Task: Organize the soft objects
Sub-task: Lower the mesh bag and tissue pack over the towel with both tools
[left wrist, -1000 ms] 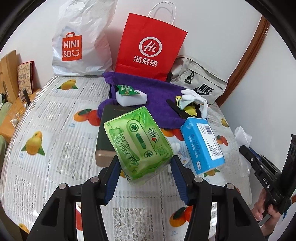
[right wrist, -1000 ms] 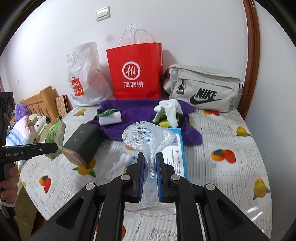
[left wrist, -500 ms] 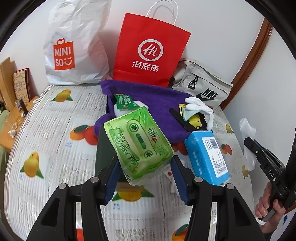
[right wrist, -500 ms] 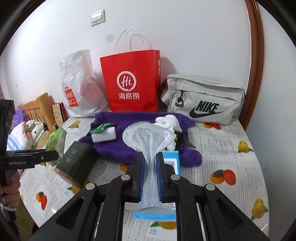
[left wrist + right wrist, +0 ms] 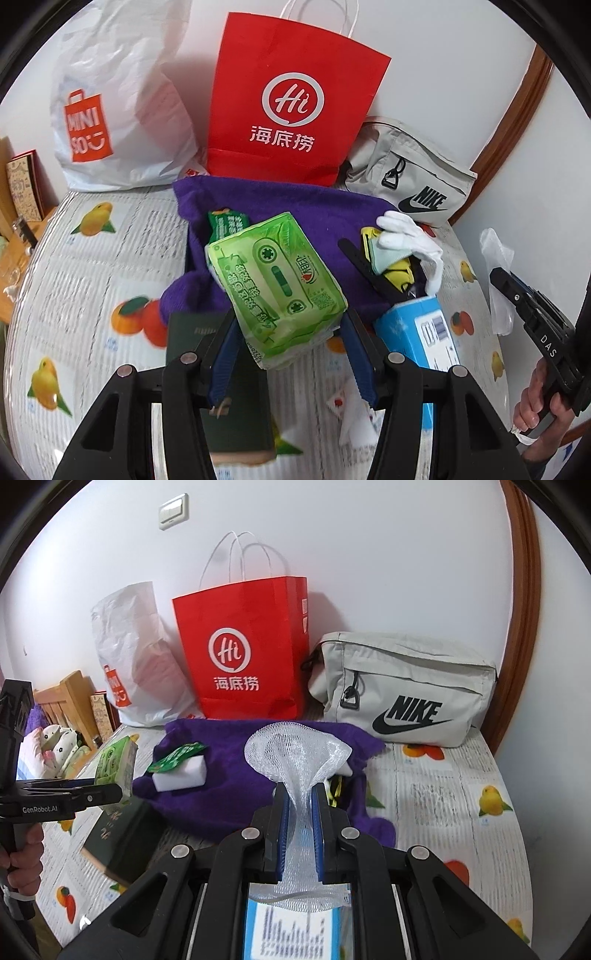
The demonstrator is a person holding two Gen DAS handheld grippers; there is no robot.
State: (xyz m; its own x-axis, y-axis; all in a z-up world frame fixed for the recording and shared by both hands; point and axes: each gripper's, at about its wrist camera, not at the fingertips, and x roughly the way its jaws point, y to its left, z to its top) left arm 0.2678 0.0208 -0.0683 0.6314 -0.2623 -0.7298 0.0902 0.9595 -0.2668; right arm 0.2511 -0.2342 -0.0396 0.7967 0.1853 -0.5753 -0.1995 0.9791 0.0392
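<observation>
My left gripper (image 5: 288, 325) is shut on a green tissue pack (image 5: 275, 284) and holds it above the table, over the near edge of a purple towel (image 5: 288, 206). The pack also shows at the left of the right wrist view (image 5: 116, 764). My right gripper (image 5: 298, 801) is shut on a white mesh net (image 5: 297, 753), held up over a blue box (image 5: 291, 938). On the towel lie a white sponge block with a green wrapper (image 5: 181, 770) and white gloves (image 5: 410, 236) on yellow and black items.
A red paper bag (image 5: 291, 99), a white Miniso plastic bag (image 5: 110, 107) and a grey Nike pouch (image 5: 402, 690) stand against the back wall. A dark green box (image 5: 221, 387) and the blue box (image 5: 421, 339) lie on the fruit-print tablecloth (image 5: 74, 258).
Both grippers have moved forward toward the towel and the bags, each keeping its hold. The tissue pack now hangs over the towel's near edge; the net is over the blue box.
</observation>
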